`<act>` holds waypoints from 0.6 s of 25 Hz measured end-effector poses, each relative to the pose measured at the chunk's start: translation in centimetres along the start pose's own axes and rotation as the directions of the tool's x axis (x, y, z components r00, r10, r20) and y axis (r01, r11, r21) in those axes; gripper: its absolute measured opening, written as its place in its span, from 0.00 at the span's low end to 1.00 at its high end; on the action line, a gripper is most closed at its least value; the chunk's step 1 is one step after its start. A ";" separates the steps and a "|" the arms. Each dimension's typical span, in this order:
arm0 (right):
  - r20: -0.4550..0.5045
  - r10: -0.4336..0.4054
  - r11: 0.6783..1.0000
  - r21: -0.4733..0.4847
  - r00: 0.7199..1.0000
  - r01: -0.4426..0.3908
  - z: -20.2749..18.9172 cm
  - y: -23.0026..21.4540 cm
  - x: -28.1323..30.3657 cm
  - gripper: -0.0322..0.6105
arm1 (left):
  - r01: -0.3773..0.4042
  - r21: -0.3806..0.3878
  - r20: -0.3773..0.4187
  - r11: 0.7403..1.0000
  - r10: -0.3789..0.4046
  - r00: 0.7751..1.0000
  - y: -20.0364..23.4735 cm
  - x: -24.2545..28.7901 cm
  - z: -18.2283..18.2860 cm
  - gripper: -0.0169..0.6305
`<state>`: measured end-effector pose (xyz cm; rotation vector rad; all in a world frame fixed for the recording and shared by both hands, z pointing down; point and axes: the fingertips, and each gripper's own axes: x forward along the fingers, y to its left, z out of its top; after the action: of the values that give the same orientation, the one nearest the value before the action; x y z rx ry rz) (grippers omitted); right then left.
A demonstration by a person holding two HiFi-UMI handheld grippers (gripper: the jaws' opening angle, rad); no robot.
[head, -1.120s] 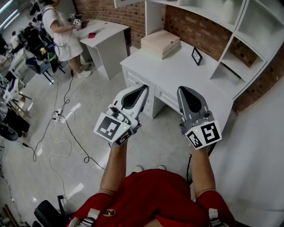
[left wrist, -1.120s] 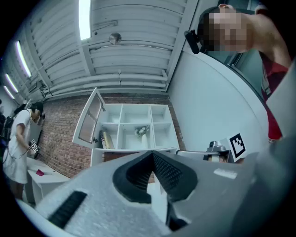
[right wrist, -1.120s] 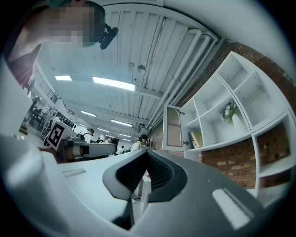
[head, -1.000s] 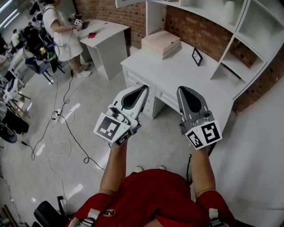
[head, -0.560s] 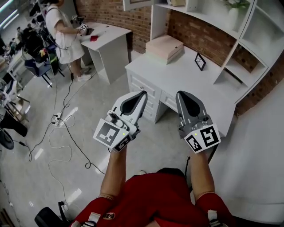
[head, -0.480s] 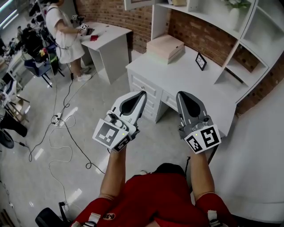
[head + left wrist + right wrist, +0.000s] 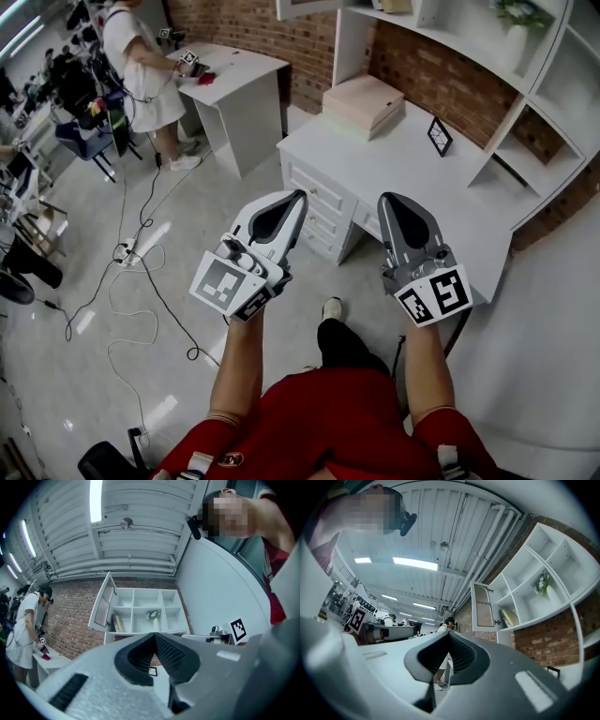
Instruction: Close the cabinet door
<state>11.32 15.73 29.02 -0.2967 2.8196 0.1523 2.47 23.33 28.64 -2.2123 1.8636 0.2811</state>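
The white cabinet door [image 7: 104,601] with a glass pane stands swung open at the left end of the wall shelf unit [image 7: 146,612]. The right gripper view shows the same door [image 7: 483,605] open, with books behind it. In the head view only the door's lower edge [image 7: 307,7] shows at the top. My left gripper [image 7: 298,197] and right gripper [image 7: 387,199] are held side by side over the floor, short of the desk and well below the door. Both have their jaws shut with nothing between them, as seen up close for the left gripper [image 7: 154,634] and the right gripper [image 7: 447,633].
A white desk [image 7: 403,169] with drawers stands below the shelves, carrying a pink box [image 7: 364,101] and a small picture frame [image 7: 439,137]. A white wall panel [image 7: 553,309] is on the right. A person [image 7: 141,66] stands at another white table [image 7: 234,70] far left. Cables [image 7: 131,272] lie on the floor.
Both grippers and the head have moved forward toward the desk together, jaws unchanged. The desk sits nearer, and my foot now shows stepping ahead below the grippers.
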 end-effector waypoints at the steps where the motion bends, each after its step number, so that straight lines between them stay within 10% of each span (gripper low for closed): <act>1: 0.006 0.002 1.000 0.004 1.000 -0.002 -0.3 -0.6 0.5 0.07 | 0.000 0.006 -0.005 1.000 0.000 1.000 0.5 0.5 -0.3 0.03; 15: 0.047 0.027 0.999 0.023 0.999 -0.028 -4.7 -13.1 12.2 0.07 | -0.032 0.042 -0.024 0.999 0.033 0.999 12.7 12.4 -4.1 0.03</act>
<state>1.48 0.05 28.74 -0.2463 2.7775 0.1297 -7.95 8.41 28.20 -2.1699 1.9015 0.2198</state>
